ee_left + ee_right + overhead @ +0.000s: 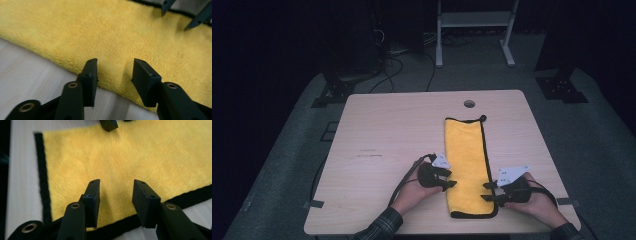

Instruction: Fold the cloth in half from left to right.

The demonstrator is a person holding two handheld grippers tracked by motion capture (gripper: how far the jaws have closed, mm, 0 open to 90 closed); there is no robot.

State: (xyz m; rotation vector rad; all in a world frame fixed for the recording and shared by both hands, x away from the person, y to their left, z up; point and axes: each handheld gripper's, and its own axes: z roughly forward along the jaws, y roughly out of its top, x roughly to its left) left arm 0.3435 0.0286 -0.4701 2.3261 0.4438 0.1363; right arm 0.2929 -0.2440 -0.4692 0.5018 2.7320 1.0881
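We hold the left hand-held gripper (451, 184) with jaws wide at the folded edge of the yellow microfibre towel (467, 165) lying flat on the worktop (382, 135). Directly opposite, across the towel, our right hand-held gripper (486, 191) stands wide over the black-trimmed edge.

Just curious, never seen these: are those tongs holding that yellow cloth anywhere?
Nothing is held. Both the left tongs and right tongs stand open over the yellow cloth's long edges, one on each side.
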